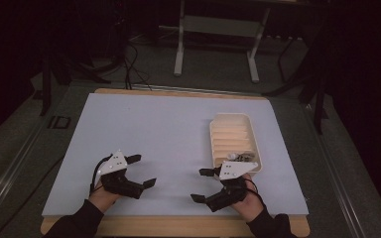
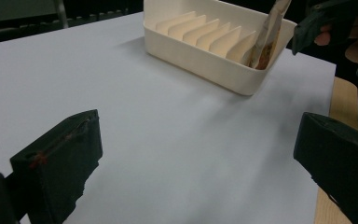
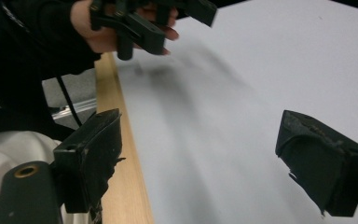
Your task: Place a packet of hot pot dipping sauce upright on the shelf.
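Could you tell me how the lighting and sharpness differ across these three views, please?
High view: dim overall, dark surroundings, the white table sheet evenly lit, the slotted tray small but clear. Left gripper view: tray sharp, near jaws soft. Right gripper view: the left gripper casts a smeared shadow on the sheet; near jaws blurred.

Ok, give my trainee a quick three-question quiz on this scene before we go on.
1. True or false: the left gripper is shut on something.
2. Where in the slotted tray does the small packet stand: A) the end compartment nearest the person, B) the farthest compartment, C) outside the tray?
3. Which gripper is nearer the tray?

Key: 1. False; its jaws stand open and hold nothing. 2. A. 3. The right gripper.
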The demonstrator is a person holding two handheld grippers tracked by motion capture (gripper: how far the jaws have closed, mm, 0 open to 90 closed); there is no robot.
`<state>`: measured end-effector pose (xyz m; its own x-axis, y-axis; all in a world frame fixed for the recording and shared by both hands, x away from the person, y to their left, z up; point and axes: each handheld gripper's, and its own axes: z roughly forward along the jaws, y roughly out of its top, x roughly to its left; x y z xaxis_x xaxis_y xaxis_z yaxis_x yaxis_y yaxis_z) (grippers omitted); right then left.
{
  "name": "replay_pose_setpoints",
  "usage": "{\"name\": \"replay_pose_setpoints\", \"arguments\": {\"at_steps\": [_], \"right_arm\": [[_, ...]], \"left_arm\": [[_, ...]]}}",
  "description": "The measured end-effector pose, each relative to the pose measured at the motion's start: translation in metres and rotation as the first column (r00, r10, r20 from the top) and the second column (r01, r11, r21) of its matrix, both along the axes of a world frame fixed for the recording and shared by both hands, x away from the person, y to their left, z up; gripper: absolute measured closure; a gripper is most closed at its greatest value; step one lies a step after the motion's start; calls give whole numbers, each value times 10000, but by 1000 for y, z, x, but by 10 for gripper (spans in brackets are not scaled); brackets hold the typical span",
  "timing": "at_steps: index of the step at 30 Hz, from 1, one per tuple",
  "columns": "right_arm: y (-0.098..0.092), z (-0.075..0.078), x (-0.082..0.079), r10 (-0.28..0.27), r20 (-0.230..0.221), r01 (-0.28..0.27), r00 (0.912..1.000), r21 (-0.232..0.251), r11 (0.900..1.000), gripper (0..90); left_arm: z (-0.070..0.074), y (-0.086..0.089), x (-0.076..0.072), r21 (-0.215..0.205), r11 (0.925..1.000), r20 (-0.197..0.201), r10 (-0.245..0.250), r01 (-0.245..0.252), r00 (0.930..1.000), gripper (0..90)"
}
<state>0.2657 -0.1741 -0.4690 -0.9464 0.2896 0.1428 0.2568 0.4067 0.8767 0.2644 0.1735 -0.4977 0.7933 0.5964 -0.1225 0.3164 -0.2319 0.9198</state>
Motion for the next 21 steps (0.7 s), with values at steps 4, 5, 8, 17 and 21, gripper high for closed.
{"name": "replay_pose_setpoints", "arguments": {"at_steps": [4,5,8,17,21], "right_arm": [[-4,-3,0,-38,59,39,10000,-144,9999,144],[-8,-6,0,-147,11,148,9999,-151,9998,144],[-13,-10,0,-362,-115,357,9993,-437,9984,157],[-20,-11,4,-634,-97,630,9979,-332,9975,161],[-19,-12,3,-560,19,560,9984,-471,9973,150]], "left_arm": [[-1,-1,0,14,10000,-12,-71,71,10000,13],[-1,-1,0,35,10000,-53,-93,93,9999,13],[-2,0,0,-10,10000,-75,-58,58,10000,13],[-3,0,1,-77,10000,-140,-23,22,9999,13],[-4,1,1,-76,10000,-168,-23,22,9999,13]]}}
